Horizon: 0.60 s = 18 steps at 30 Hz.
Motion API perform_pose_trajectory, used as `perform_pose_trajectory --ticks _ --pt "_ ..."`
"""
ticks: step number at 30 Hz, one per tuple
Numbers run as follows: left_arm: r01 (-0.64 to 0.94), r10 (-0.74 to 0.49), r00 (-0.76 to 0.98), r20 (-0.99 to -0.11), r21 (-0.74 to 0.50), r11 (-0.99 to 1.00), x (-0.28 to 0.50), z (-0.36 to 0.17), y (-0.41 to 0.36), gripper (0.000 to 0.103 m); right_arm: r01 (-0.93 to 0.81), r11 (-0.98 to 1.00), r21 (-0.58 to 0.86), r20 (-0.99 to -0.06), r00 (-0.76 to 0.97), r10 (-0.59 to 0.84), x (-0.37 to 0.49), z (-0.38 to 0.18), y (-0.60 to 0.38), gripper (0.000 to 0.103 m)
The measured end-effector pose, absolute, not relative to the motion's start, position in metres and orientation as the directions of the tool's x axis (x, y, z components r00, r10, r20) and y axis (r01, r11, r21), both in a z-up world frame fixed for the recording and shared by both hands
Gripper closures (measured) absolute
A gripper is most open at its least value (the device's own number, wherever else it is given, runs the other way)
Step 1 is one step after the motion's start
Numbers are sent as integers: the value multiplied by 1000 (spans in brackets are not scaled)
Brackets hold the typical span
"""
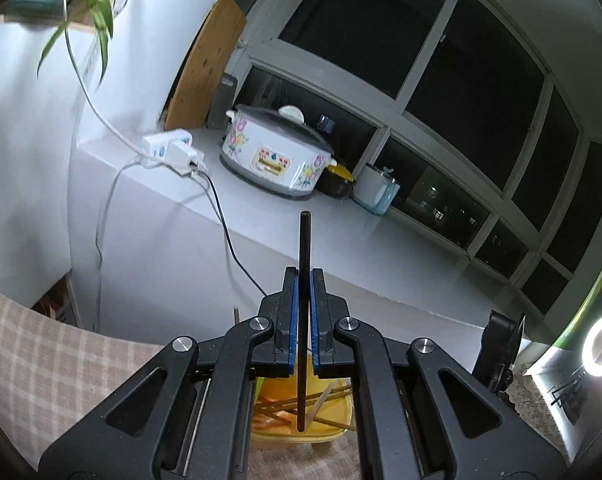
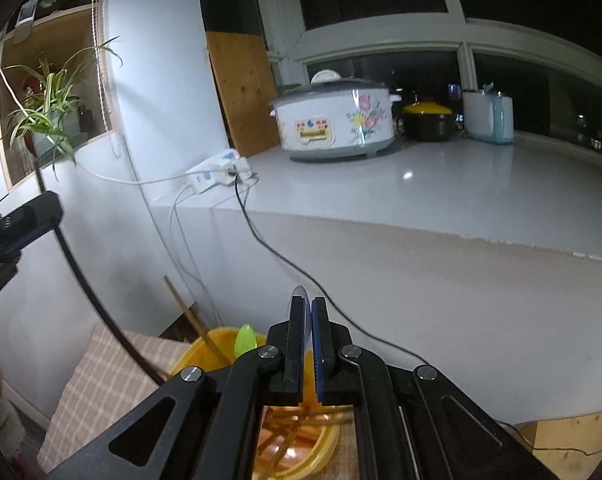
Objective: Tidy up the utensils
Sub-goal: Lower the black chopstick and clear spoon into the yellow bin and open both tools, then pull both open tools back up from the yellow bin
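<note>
The left gripper (image 1: 304, 280) is clenched on a black chopstick (image 1: 303, 248), held upright over the yellow bowl (image 1: 333, 412). The right gripper (image 2: 305, 308) squeezes a clear spoon (image 2: 300, 292) above that bowl too

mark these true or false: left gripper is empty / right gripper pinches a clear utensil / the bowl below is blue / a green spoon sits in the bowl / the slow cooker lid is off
1. Left gripper is empty: false, it is shut on a black chopstick.
2. Right gripper pinches a clear utensil: true.
3. The bowl is blue: false, the yellow bowl holds wooden chopsticks.
4. A green spoon sits in the bowl: true.
5. The slow cooker lid is off: false, it is on.
</note>
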<state>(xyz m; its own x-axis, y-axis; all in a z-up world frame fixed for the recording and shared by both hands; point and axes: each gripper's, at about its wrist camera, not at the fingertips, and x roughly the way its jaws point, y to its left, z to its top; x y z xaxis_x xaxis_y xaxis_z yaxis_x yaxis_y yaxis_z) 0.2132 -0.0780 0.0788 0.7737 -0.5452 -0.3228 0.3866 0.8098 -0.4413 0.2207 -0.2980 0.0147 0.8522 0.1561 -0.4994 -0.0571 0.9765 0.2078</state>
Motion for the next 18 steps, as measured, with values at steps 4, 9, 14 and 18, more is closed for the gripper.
perform_pose_trajectory --ticks 4,9,14,18 --pt "409 -591 725 -353 -470 782 213 60 -84 101 -85 961 262 -525 823 216 217 4 -304 97" --pt "434 -611 668 -424 -445 783 205 37 -94 83 -89 958 273 -522 823 225 207 -1 -306 71" --pt "415 -590 670 -451 -430 801 190 26 -87 73 -89 952 292 -502 833 232 194 4 -309 71" --pt "407 -562 689 -457 -397 823 178 25 -81 73 -86 951 298 -489 842 229 184 9 -311 69"
